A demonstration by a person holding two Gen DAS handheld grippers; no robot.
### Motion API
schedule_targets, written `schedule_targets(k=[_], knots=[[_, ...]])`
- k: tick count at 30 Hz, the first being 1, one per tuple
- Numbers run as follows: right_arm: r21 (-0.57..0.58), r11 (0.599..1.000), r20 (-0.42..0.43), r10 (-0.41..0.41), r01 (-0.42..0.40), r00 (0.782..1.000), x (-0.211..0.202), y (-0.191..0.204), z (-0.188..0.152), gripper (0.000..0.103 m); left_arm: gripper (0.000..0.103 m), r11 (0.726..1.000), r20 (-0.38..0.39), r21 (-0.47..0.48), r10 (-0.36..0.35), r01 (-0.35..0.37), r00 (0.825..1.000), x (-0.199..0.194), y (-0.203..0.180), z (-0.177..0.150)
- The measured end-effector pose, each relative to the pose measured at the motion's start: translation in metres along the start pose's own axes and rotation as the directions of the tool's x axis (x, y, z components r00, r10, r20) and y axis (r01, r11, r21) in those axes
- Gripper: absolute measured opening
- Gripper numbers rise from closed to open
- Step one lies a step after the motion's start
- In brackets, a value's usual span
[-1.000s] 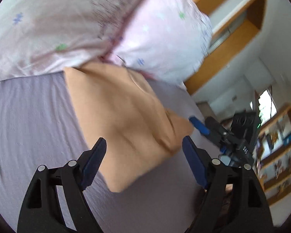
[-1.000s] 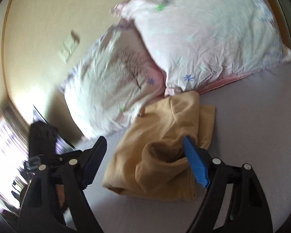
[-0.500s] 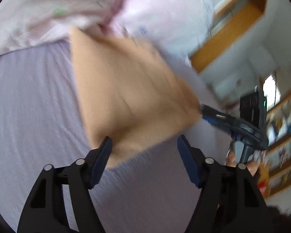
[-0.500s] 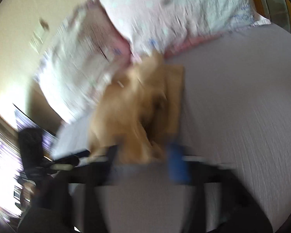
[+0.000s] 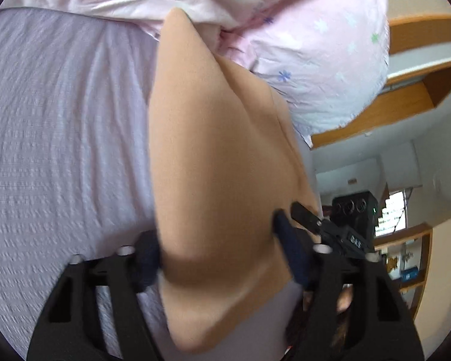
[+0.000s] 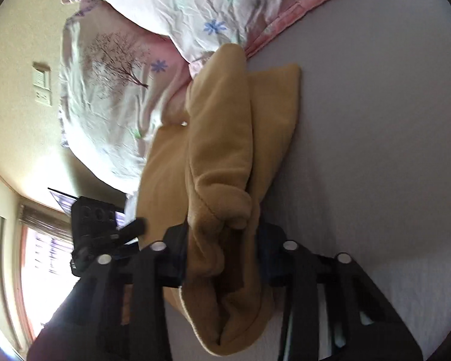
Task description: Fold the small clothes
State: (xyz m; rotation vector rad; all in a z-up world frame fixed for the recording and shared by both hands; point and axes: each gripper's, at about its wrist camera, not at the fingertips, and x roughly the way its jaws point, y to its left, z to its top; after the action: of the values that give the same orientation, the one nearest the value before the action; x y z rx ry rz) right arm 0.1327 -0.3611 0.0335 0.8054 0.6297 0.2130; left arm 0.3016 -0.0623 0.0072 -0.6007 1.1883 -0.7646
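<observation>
A tan fleece garment (image 5: 219, 162) lies on the lavender bed sheet (image 5: 60, 150), its far end against the pillows. In the left wrist view my left gripper (image 5: 219, 258) is open, its jaws wide on either side of the garment's near edge. In the right wrist view the garment (image 6: 222, 156) is bunched in thick folds. My right gripper (image 6: 222, 255) straddles a thick fold with the cloth filling the gap between its jaws; I cannot tell whether they press it. The right gripper also shows in the left wrist view (image 5: 312, 219) at the garment's right edge.
Two floral pillows (image 6: 171, 9) lie at the head of the bed, touching the garment. A wooden headboard shelf (image 5: 406, 96) runs behind them. Shelving and a window (image 5: 397, 216) are at the far right. A wall switch (image 6: 42, 84) is on the cream wall.
Both grippers have moved forward onto the garment. The left jaws now flank its near edge. The right jaws have narrowed around a bunched fold.
</observation>
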Motion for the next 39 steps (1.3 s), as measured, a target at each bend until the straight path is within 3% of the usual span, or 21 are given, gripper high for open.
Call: schedule_targets(k=[2,8,10,11,12,13,17,19,21,24,25,26,27,33,35,37,39], knots=[[-0.04,0.999,0.024,0.028,-0.027,0.999,0.0,0.013,-0.003,0.029,0.041,1.0,0.024,0.025,-0.016,0.016,1.0,-0.013,0.0,-0.002],[-0.214,0.971,-0.009,0.107,-0.107,0.994,0.019,0.073,-0.022,0.027,0.039,0.997,0.171,0.071,-0.012,0.0,0.985,-0.094,0.017,-0.022],[-0.249,0.966,-0.041,0.063,-0.071,0.997,0.033,0.08,-0.027,0.028,0.04,0.993,0.195,0.082,0.067,-0.085,0.979,-0.108,0.027,-0.029],[-0.261,0.965,-0.082,-0.006,-0.016,0.997,0.046,0.08,-0.03,0.038,0.042,0.987,0.194,0.087,0.117,-0.136,0.974,-0.11,0.03,-0.033],[-0.263,0.964,-0.11,-0.077,0.046,0.991,0.053,0.078,-0.034,0.042,0.042,0.979,0.178,0.086,0.167,-0.184,0.97,-0.112,0.036,-0.038],[-0.261,0.961,-0.104,-0.126,0.096,0.986,0.05,0.076,-0.037,0.052,0.043,0.98,0.159,0.077,0.168,-0.182,0.973,-0.117,0.043,-0.044],[-0.25,0.961,0.112,-0.097,0.122,0.989,0.003,0.088,-0.023,0.065,0.043,0.966,0.259,0.137,0.177,-0.218,0.949,-0.151,0.038,-0.061],[-0.214,0.973,0.14,-0.063,0.092,0.988,0.002,0.093,-0.004,0.066,0.053,0.957,0.309,0.188,0.157,-0.222,0.938,-0.159,0.026,-0.067],[-0.174,0.981,0.107,-0.067,0.086,0.992,0.017,0.092,0.012,0.065,0.065,0.946,0.317,0.245,0.131,-0.215,0.939,-0.157,0.012,-0.073],[-0.124,0.988,0.03,-0.091,0.094,0.995,0.06,0.089,0.023,0.063,0.065,0.927,0.294,0.287,0.154,-0.24,0.943,-0.139,0.004,-0.074],[-0.118,0.989,0.006,-0.085,0.086,0.996,0.073,0.087,0.024,0.046,0.065,0.922,0.294,0.29,0.169,-0.256,0.941,-0.128,0.003,-0.072],[-0.118,0.99,-0.007,-0.074,0.073,0.997,0.081,0.088,0.021,0.01,0.066,0.915,0.291,0.293,0.189,-0.276,0.938,-0.124,0.002,-0.073],[-0.119,0.991,-0.016,-0.067,0.065,0.998,0.087,0.087,0.022,0.006,0.066,0.912,0.288,0.293,0.201,-0.286,0.936,-0.118,0.001,-0.072],[-0.129,0.991,0.157,-0.014,0.034,0.988,0.043,0.088,0.011,0.005,0.069,0.913,0.285,0.315,0.171,-0.261,0.943,-0.115,-0.003,-0.073],[-0.13,0.984,0.155,-0.103,0.124,0.983,0.046,0.088,0.009,0.007,0.069,0.91,0.28,0.323,0.172,-0.262,0.944,-0.113,-0.002,-0.074],[-0.127,0.964,0.13,-0.216,0.232,0.968,0.046,0.084,0.006,0.019,0.069,0.901,0.279,0.328,0.194,-0.283,0.94,-0.112,-0.004,-0.077],[-0.138,0.967,0.185,-0.189,0.216,0.964,0.027,0.092,-0.005,0.03,0.071,0.91,0.278,0.318,0.178,-0.265,0.944,-0.119,-0.006,-0.08]])
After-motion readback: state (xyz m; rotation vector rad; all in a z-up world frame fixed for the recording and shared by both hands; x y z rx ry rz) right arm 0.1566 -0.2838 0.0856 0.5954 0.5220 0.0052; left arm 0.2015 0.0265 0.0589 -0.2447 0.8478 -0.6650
